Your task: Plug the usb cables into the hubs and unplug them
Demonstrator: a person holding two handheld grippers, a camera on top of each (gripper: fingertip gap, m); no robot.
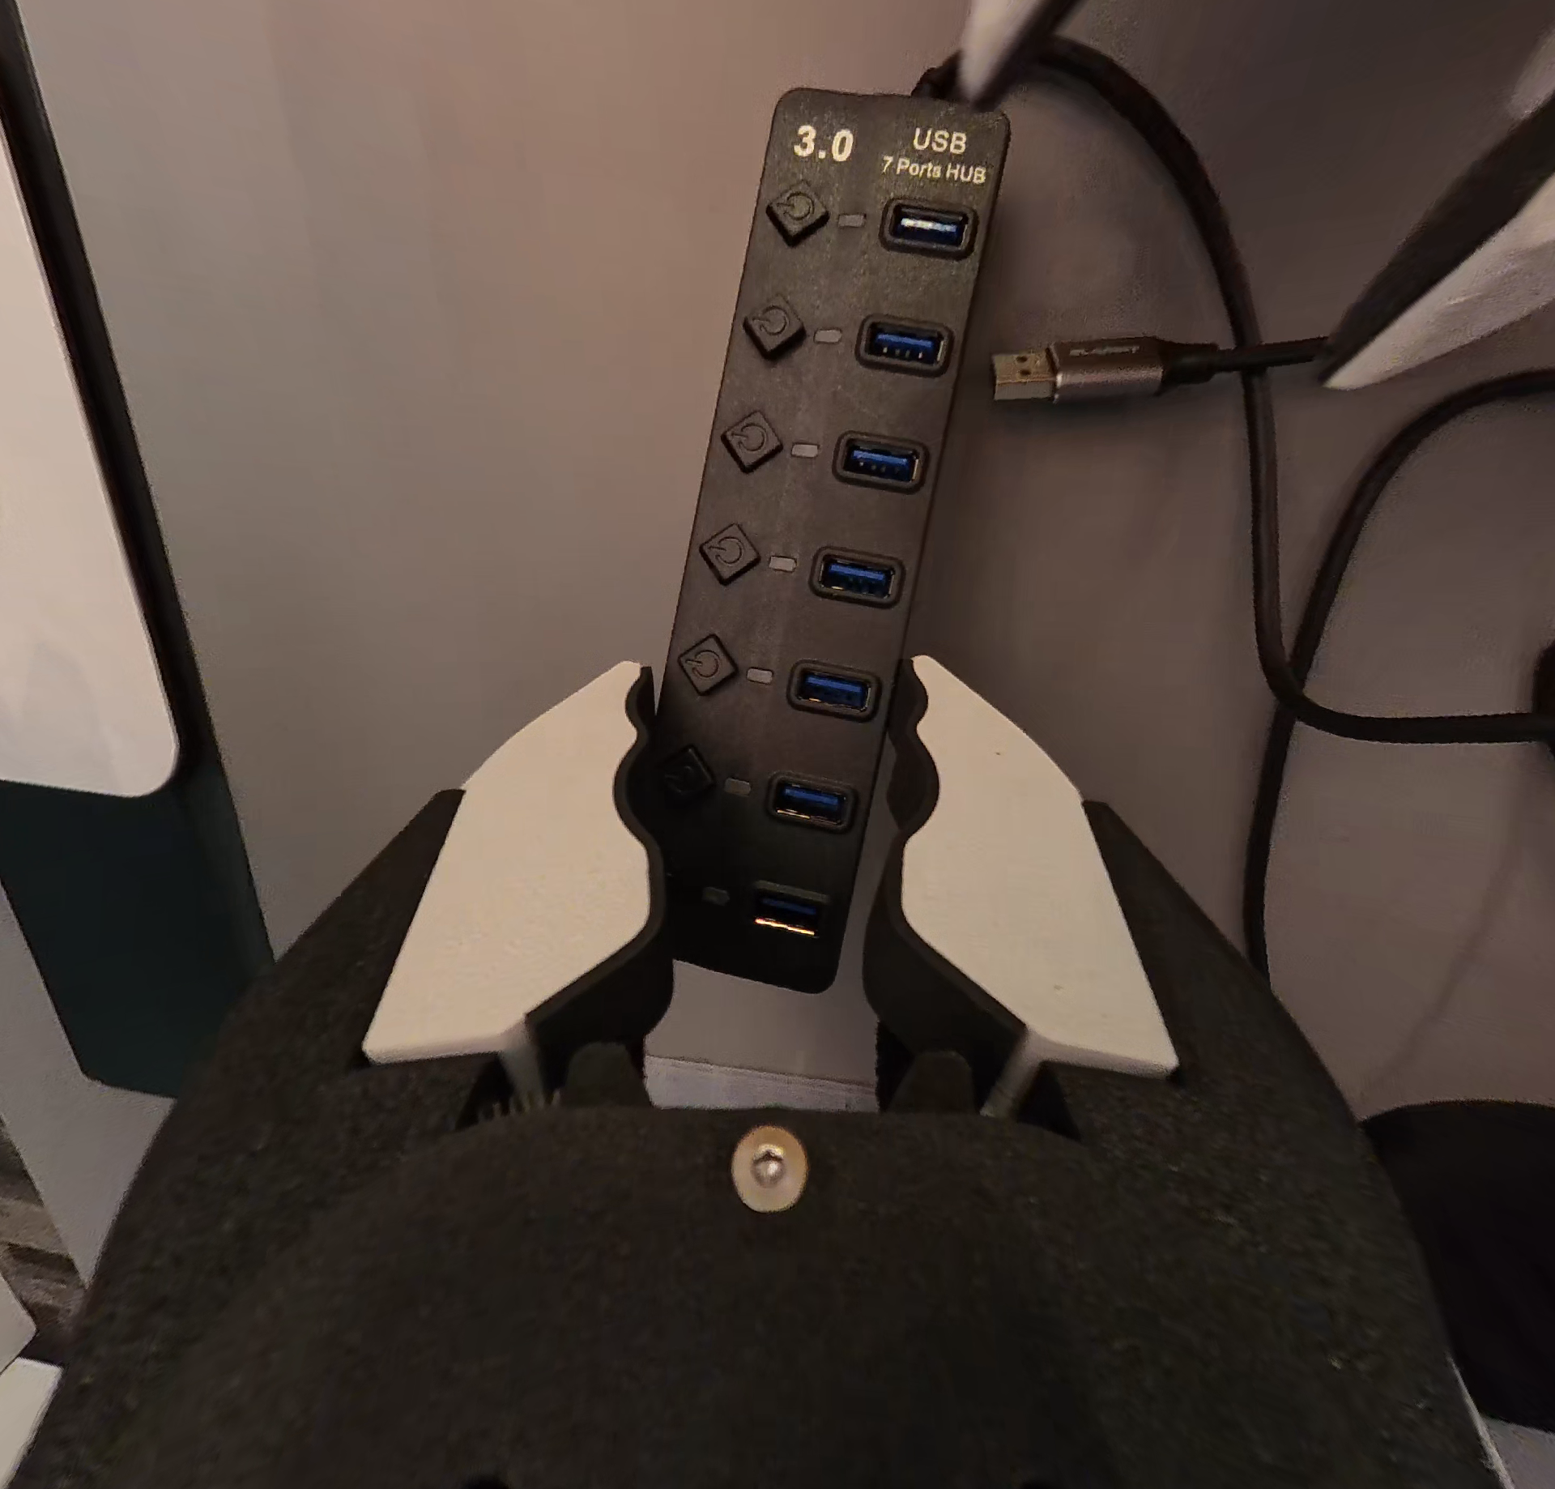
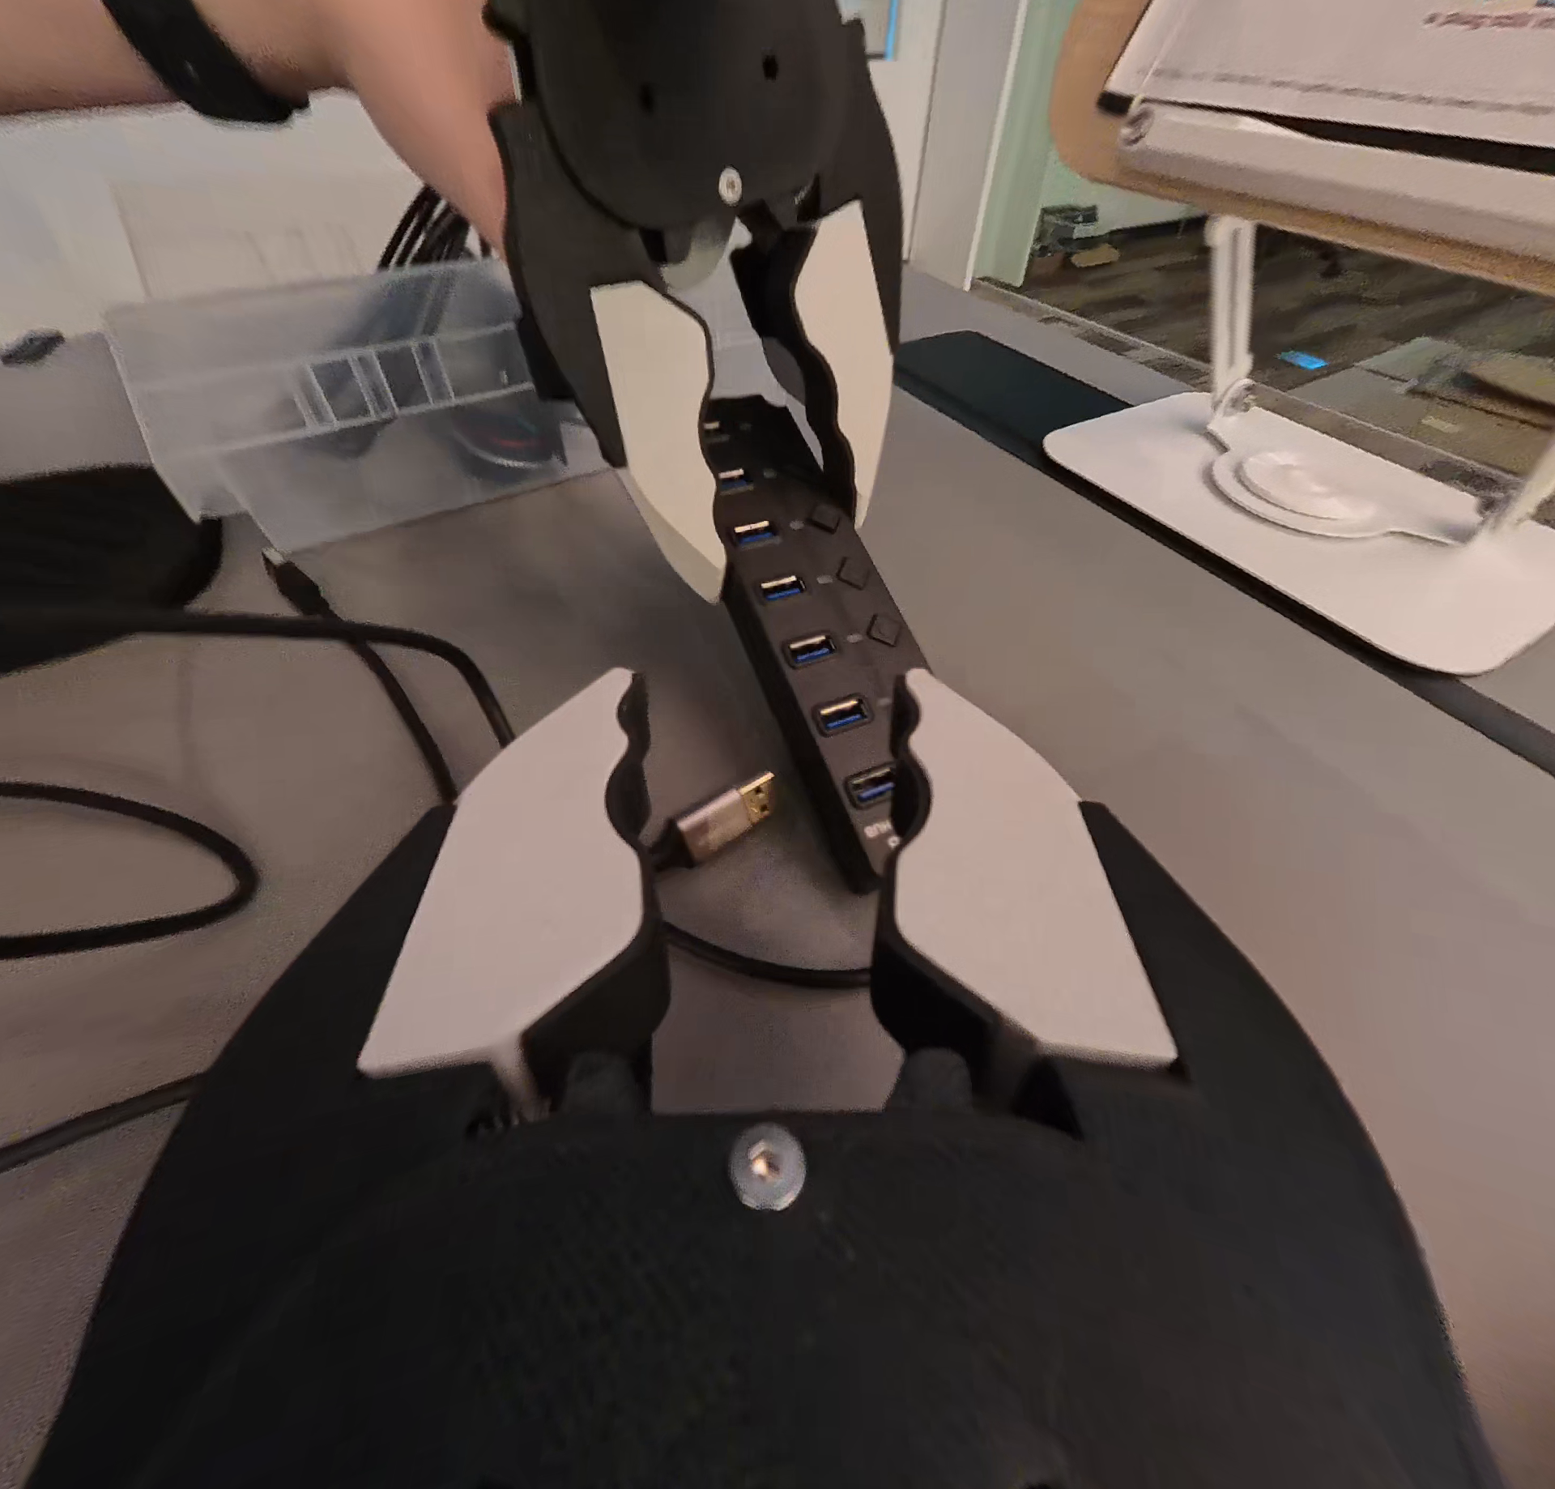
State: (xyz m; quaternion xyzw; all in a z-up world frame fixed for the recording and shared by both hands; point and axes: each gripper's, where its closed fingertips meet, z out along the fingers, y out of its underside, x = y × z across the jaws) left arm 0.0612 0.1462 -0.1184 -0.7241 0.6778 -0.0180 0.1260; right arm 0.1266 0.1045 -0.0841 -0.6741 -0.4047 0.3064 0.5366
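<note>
Black gripper bodies fill both near edges above a grey table [image 1: 471, 439], with a white stand [image 2: 1262, 514] far right. Left gripper [image 1: 770, 683] clamps the hub [image 1: 841, 523]; right gripper [image 2: 770, 691] gapes wide, its plug [image 2: 728, 817] lying loose beside the hub.

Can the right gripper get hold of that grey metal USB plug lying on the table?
Probably yes. The right gripper is open, and the grey metal USB plug lies loose between its fingers with nothing over it. The black USB hub, held by the left gripper, sits close beside it.
</note>
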